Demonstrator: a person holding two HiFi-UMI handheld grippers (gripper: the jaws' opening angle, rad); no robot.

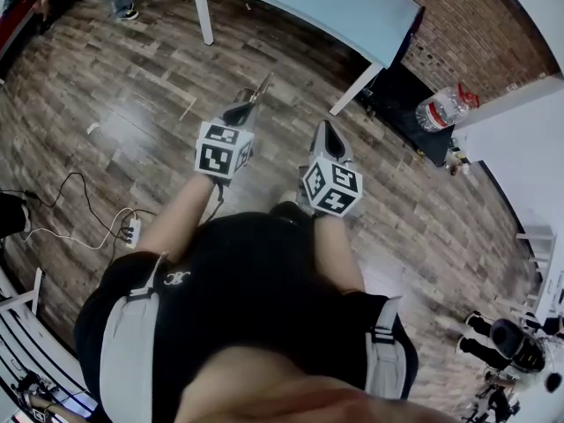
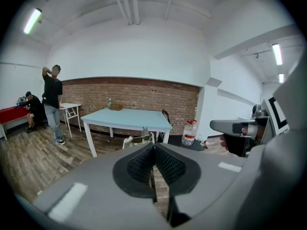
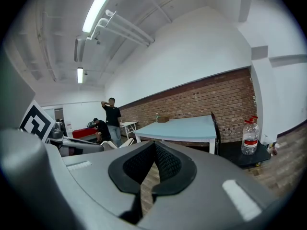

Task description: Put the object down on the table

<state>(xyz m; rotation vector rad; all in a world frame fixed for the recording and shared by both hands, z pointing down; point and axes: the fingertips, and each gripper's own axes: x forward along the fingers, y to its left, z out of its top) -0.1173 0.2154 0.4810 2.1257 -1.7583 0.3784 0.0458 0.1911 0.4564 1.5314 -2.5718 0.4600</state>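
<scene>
Carrying step: a thin object (image 2: 137,138) is pinched in the closed left tongs (image 2: 153,146); the right tongs (image 3: 152,145) are shut, empty. The bench (image 2: 127,119), well apart, must be reached.

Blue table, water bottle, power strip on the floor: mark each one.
blue table (image 1: 330,0), head view, on its bare top.
water bottle (image 3: 250,139), right gripper view, on its labelled body.
power strip (image 1: 132,230), head view, on its white casing.
</scene>
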